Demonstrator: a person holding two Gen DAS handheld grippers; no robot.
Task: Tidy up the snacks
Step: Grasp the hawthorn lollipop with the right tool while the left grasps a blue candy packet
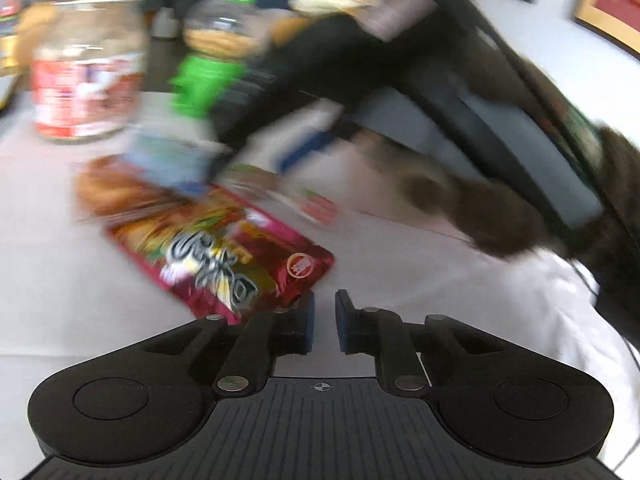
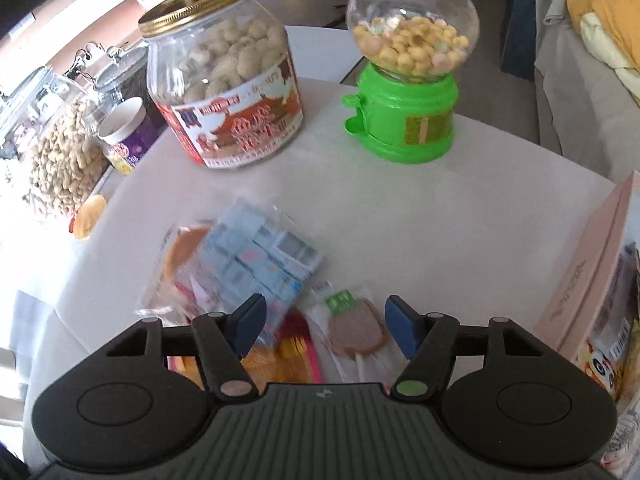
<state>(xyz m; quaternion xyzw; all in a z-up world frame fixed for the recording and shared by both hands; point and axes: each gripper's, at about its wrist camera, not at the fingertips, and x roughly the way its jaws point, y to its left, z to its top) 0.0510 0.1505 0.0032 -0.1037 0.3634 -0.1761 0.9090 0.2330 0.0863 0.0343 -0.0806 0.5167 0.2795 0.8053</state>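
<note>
Several snack packets lie on the white table point(image 2: 400, 220). In the right wrist view a light blue packet point(image 2: 260, 264) lies over a packet with an orange cake point(image 2: 180, 264), beside a clear packet with a brown round snack point(image 2: 356, 328) and a red-yellow packet point(image 2: 296, 348). My right gripper point(image 2: 324, 328) is open above these packets. In the blurred left wrist view a red chip bag point(image 1: 228, 256) lies just ahead of my left gripper point(image 1: 325, 320), whose jaws are nearly together with nothing between them. The light blue packet point(image 1: 168, 156) lies beyond.
A peanut jar with a gold lid point(image 2: 224, 88) and a green candy dispenser point(image 2: 408, 72) stand at the back of the table. A pink box point(image 2: 588, 280) holding packets stands at the right. More jars point(image 2: 60, 148) and a paper cup point(image 2: 128, 132) sit at the left.
</note>
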